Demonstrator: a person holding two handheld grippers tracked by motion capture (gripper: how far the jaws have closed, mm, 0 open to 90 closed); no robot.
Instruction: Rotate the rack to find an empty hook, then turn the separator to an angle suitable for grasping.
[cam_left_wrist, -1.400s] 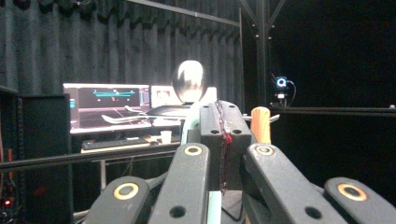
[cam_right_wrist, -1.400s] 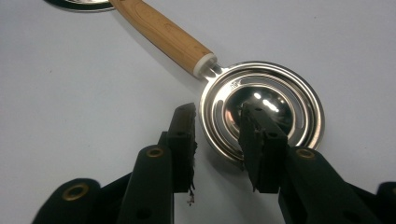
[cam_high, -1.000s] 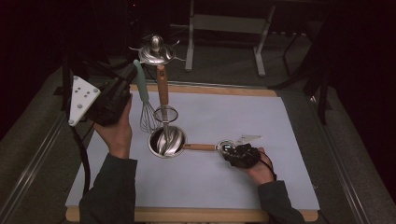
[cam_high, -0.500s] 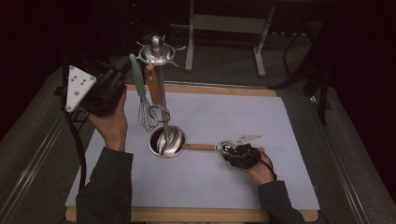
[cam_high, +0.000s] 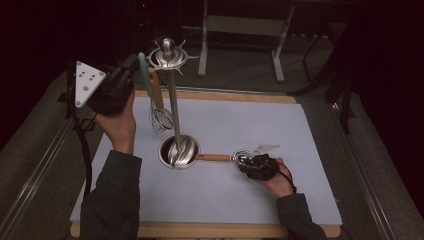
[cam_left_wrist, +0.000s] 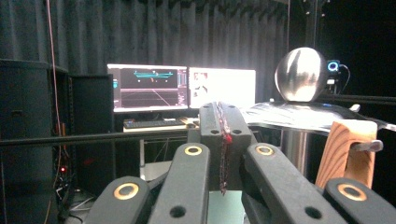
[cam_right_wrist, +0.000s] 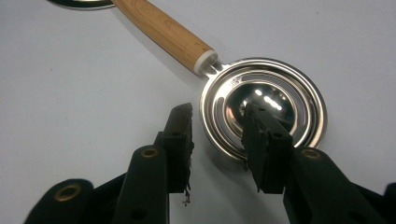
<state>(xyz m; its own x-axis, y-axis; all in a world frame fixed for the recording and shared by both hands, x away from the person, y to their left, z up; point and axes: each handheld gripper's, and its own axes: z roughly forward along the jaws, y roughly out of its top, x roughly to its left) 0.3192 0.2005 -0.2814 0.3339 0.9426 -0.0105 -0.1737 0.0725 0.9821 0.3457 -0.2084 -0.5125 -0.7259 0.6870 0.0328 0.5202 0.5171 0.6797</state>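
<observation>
A steel utensil stand (cam_high: 173, 107) rises from its round base (cam_high: 178, 151) on the pale blue mat (cam_high: 260, 125). A wire whisk (cam_high: 161, 119), a wooden handle (cam_high: 156, 90) and a green handle (cam_high: 144, 65) hang from its top. My left gripper (cam_high: 131, 66) is raised beside the green handle. Its jaws are shut (cam_left_wrist: 223, 119) with nothing seen between them, and the wooden handle (cam_left_wrist: 348, 154) is to their right. My right gripper (cam_high: 246, 161) rests on the mat, open (cam_right_wrist: 218, 116). Its jaws straddle the near rim of a steel slotted spoon (cam_right_wrist: 264, 105) with a wooden handle (cam_right_wrist: 163, 35).
The mat lies on a wooden board (cam_high: 210, 231) with metal rails along the table's left side. A metal frame (cam_high: 240, 30) stands beyond the table. Two lit monitors (cam_left_wrist: 154, 86) and a dark curtain are behind the stand.
My left gripper has shifted up and to the right. The hanging whisk and wooden handle have moved from in front of the pole to its left. The right gripper has stayed put.
</observation>
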